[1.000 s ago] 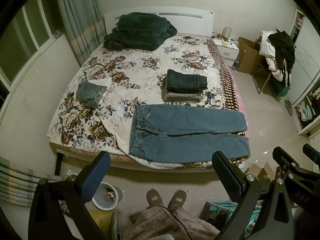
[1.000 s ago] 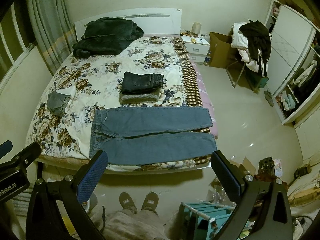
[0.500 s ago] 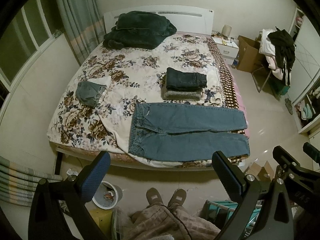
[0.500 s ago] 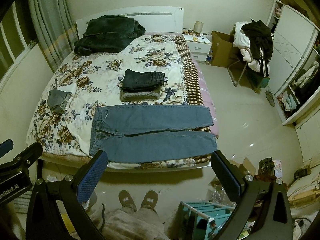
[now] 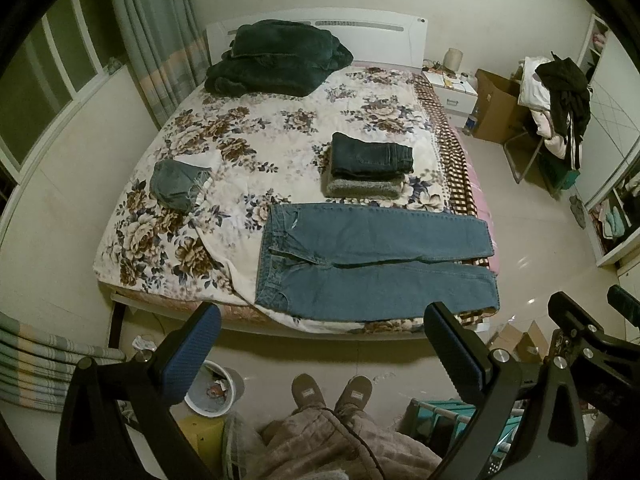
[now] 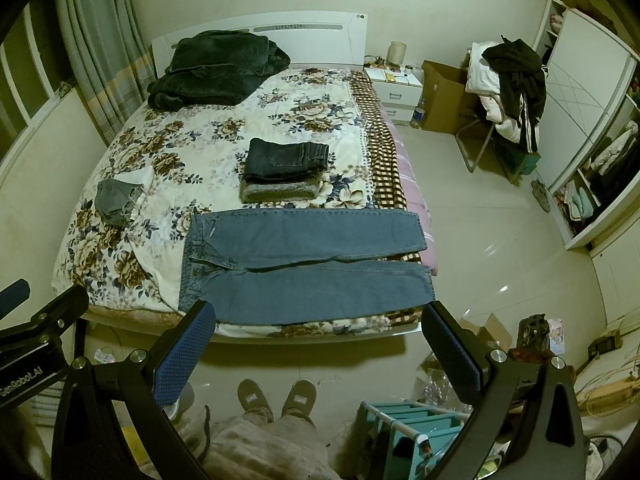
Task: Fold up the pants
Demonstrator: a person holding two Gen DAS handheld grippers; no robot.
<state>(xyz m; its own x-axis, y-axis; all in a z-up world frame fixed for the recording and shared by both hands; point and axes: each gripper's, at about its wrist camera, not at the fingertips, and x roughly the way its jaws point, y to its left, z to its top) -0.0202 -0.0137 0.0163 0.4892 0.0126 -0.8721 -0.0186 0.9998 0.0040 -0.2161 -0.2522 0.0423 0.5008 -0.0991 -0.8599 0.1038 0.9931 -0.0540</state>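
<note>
Lay flat across the bed's (image 5: 132, 240) near edge: blue jeans (image 5: 372, 264), waistband toward nine o'clock; likely soft, weighty denim, best pinched at waistband corners. Held above the floor, spread wide and empty: left gripper (image 5: 320, 344), right gripper (image 6: 318, 340).

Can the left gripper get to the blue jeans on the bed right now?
Probably yes. The left gripper is open and empty, held back from the bed, and the blue jeans lie flat at the near edge with nothing on them.

Floral bed (image 5: 280, 128): spread jeans (image 5: 372, 268), folded stack (image 5: 368, 168), dark blanket (image 5: 276, 60), small denim piece (image 5: 176, 184).
</note>
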